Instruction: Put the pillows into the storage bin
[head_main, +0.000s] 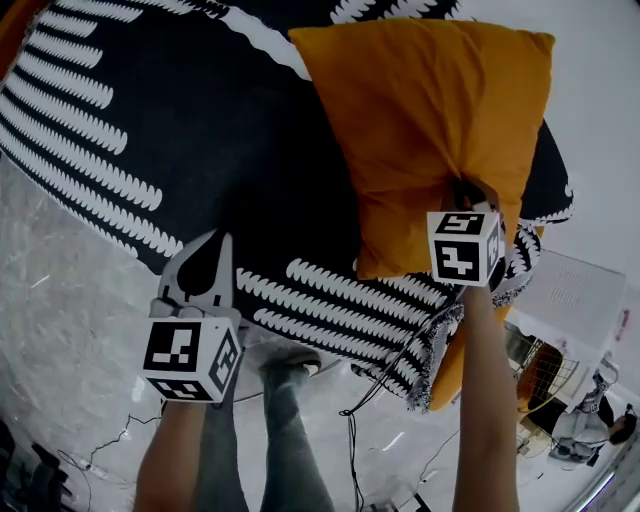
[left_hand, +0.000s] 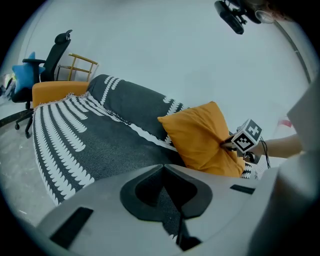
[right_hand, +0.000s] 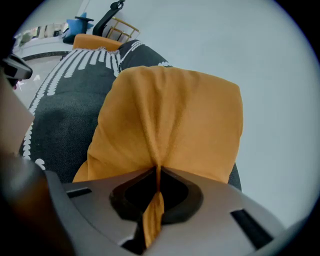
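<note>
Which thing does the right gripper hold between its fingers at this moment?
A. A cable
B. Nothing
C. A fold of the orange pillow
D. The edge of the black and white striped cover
C: the right gripper view shows the right gripper shut on a pinched fold of the orange pillow.

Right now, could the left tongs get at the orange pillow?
Probably yes: only bare striped throw lies between the shut, empty left tongs and the orange pillow, pinched by the right tongs.
</note>
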